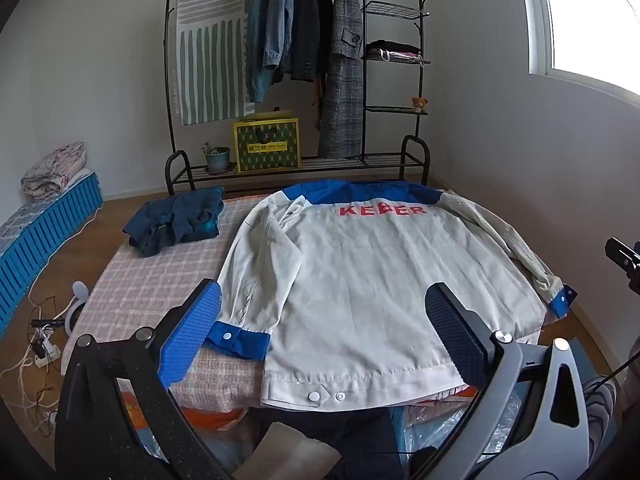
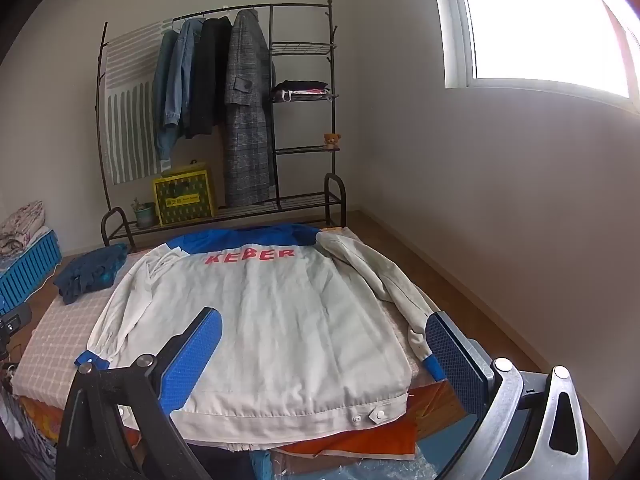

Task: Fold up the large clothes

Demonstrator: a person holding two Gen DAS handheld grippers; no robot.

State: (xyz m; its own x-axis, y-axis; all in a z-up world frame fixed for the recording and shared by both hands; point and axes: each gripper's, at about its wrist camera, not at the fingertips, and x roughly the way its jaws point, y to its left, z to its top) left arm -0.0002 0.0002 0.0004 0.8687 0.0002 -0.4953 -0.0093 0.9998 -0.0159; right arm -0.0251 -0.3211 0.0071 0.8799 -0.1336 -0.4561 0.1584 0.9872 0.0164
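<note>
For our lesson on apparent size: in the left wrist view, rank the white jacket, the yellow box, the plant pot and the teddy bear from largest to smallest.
1. white jacket, nearest the camera
2. yellow box
3. plant pot
4. teddy bear

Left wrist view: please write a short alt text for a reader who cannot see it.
A white jacket with blue shoulders and red lettering lies spread flat, back up, on a checked bed cover. The left tool hovers open over its near hem, holding nothing. Behind are a folded dark blue garment and a clothes rack with hanging coats.
</note>
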